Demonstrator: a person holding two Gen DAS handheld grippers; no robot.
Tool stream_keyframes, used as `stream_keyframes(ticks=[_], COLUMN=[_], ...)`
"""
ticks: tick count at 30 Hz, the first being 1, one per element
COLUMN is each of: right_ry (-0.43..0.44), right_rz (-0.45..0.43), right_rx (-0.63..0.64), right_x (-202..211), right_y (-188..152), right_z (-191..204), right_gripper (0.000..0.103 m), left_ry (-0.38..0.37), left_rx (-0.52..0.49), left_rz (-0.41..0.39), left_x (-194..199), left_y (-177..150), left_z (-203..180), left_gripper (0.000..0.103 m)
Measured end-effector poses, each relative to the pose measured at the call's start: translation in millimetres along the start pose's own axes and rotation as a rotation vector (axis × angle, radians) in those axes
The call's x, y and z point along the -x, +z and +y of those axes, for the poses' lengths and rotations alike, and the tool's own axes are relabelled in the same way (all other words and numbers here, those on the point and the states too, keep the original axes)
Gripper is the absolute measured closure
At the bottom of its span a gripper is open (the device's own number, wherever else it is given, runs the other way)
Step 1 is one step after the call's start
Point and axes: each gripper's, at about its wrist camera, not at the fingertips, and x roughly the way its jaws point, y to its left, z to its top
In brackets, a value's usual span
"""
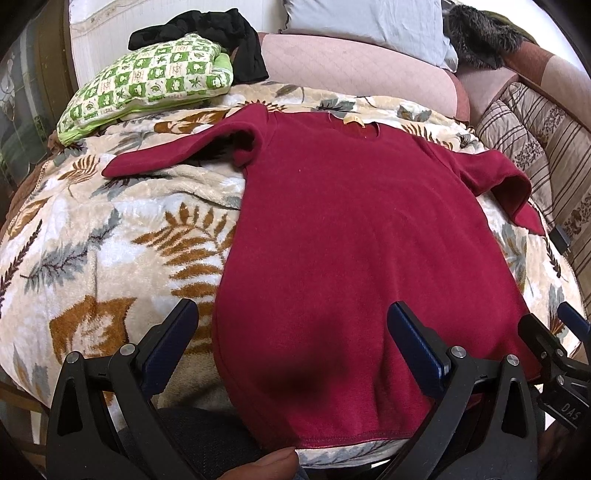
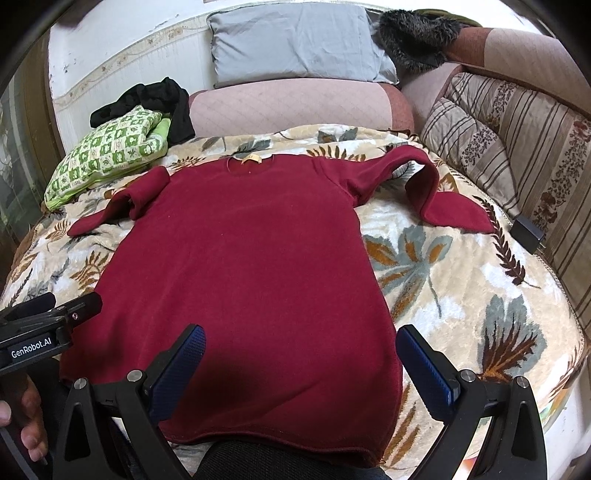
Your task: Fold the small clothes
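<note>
A dark red long-sleeved shirt (image 1: pixel 343 236) lies flat and face down on a leaf-patterned blanket (image 1: pixel 110 240), collar away from me, hem toward me. It also shows in the right wrist view (image 2: pixel 251 266). Its left sleeve (image 1: pixel 177 155) stretches out to the left. Its right sleeve (image 2: pixel 436 192) is bent back on itself. My left gripper (image 1: pixel 291 325) is open and empty above the hem's left part. My right gripper (image 2: pixel 301 350) is open and empty above the hem's right part; it also shows at the right edge of the left wrist view (image 1: pixel 550 332).
A green checked folded cloth (image 1: pixel 147 81) and a black garment (image 1: pixel 221 33) lie at the back left. A grey pillow (image 2: pixel 295 40), a pink bolster (image 2: pixel 291 107) and striped cushions (image 2: pixel 498 147) line the back and right. A small black box (image 2: pixel 528 229) sits at the blanket's right edge.
</note>
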Motion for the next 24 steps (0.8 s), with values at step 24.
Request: stream_keyframes(ticks=[24], right_ry=[0.004], right_rz=[0.024], right_rx=[0.003], right_x=[-6.6], right_y=[0.1], right_z=[1.8], right_gripper=[0.001], left_ry=[0.002], left_rx=[-0.001], left_rz=[0.010], left_x=[-3.6], left_y=[-1.2], left_z=[0.4], left_gripper=[0.001])
